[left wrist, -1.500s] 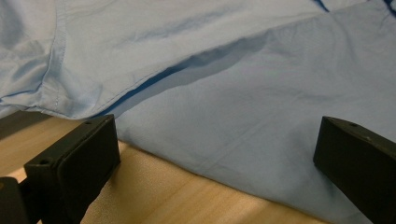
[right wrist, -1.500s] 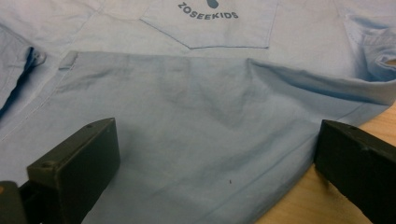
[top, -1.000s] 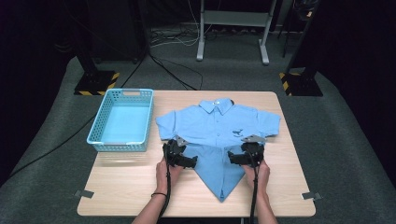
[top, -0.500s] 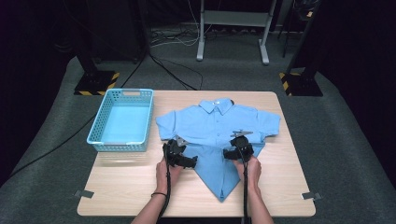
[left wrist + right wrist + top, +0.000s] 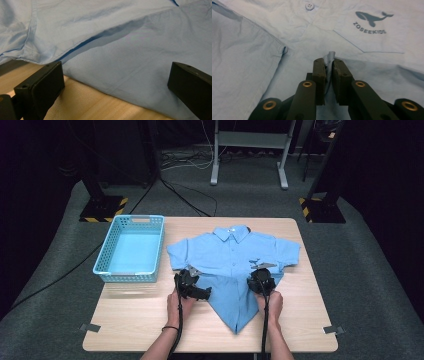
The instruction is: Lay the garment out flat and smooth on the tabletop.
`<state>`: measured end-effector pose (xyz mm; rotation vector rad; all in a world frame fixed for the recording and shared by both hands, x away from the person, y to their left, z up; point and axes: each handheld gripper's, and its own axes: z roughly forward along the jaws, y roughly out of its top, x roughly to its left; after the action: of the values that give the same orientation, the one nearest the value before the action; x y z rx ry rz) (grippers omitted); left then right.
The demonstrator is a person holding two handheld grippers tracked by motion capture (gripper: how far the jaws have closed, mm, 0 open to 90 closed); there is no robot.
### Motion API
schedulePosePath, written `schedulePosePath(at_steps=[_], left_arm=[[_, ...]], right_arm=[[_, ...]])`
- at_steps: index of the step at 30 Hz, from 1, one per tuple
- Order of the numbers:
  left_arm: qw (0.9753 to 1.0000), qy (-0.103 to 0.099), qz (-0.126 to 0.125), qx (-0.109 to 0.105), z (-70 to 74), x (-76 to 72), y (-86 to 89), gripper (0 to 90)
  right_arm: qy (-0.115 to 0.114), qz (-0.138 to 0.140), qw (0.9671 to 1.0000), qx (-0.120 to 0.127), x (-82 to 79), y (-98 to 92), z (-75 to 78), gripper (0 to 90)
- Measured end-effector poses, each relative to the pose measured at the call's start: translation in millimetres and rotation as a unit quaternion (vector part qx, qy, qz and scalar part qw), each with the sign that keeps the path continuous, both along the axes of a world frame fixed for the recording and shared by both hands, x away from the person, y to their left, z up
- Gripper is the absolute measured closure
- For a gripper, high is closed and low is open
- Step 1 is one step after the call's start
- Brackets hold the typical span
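My right gripper [image 5: 329, 67] pinches a fold of the blue shirt [image 5: 235, 257], which lies mid-table, collar toward twelve o'clock. My left gripper [image 5: 115, 87] gapes, the shirt's lower flap between its jaws, hem running seven to four.

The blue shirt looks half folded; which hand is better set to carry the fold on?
Probably the right. Its claw is shut on a pinch of the shirt and could pull it across at once. The left claw stands open at the shirt's edge, gripping nothing.
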<state>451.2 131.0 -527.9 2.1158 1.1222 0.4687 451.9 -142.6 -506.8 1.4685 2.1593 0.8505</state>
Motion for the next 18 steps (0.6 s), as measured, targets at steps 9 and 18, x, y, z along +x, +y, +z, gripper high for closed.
schedulePosePath(at_steps=[9,18], left_arm=[[1.0000,0.000,0.001,0.000,0.0,0.2,0.1,0.4],[1.0000,0.001,0.001,-0.001,0.1,0.2,0.2,0.6]], right_arm=[[-0.044,-0.026,0.9983,0.029,-37.1,-24.5,19.0,82.1],[-0.081,-0.064,0.9944,0.022,-89.3,-55.7,25.5,79.8]])
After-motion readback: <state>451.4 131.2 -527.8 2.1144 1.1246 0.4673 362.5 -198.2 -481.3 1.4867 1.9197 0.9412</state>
